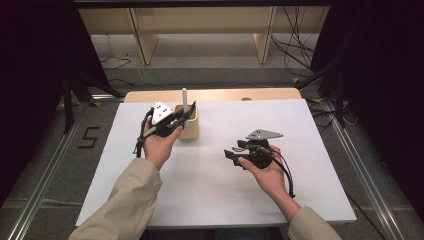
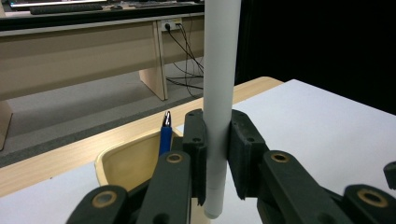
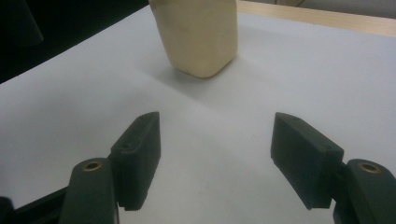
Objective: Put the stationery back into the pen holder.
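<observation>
A cream pen holder (image 1: 190, 125) stands upright on the white table sheet (image 1: 215, 200), left of centre. My left gripper (image 1: 181, 118) is shut on a white pen (image 1: 184, 100), held upright just above the holder's rim. In the left gripper view the white pen (image 2: 218, 93) is pinched between the jaws, its lower end beside the holder's rim (image 2: 112, 156), and a blue pen (image 2: 165, 135) stands inside the holder. My right gripper (image 1: 231, 155) is open and holds nothing, low over the sheet to the right of the holder. The right gripper view shows the holder (image 3: 198, 35) ahead of its spread jaws.
The wooden table edge (image 1: 215, 94) runs along the back of the sheet. Beyond it are a floor with cables (image 1: 295, 50) and a long wooden bench (image 1: 200, 20). Black stands (image 1: 67, 100) flank the table on both sides.
</observation>
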A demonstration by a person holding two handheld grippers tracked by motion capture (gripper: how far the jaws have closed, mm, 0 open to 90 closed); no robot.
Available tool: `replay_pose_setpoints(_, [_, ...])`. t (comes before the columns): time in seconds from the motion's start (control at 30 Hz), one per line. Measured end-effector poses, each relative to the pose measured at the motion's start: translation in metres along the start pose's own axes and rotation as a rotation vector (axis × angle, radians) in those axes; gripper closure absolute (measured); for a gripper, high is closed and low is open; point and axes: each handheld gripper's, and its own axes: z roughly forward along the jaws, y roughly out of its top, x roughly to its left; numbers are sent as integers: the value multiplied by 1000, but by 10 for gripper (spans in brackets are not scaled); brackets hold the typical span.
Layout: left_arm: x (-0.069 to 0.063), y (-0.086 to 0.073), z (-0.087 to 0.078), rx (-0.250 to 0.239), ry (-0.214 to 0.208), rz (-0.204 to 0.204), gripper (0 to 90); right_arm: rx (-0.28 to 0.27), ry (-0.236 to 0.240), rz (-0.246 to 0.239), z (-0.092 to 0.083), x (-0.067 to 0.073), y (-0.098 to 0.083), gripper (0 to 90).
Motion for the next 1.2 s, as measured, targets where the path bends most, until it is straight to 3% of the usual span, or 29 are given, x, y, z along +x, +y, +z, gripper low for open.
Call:
replay_pose_setpoints(0.37, [13,9,7,-16,35,20,783,1,1,1,1,0,-1,334])
replay_pose_setpoints(0.77, [29,-1,17,4,85,20,782,8,6,-1,3,1,-2,333])
replay_pose_setpoints(1.2, [33,-16,23,24,102,1,780,10,5,-2,3,1,-2,333])
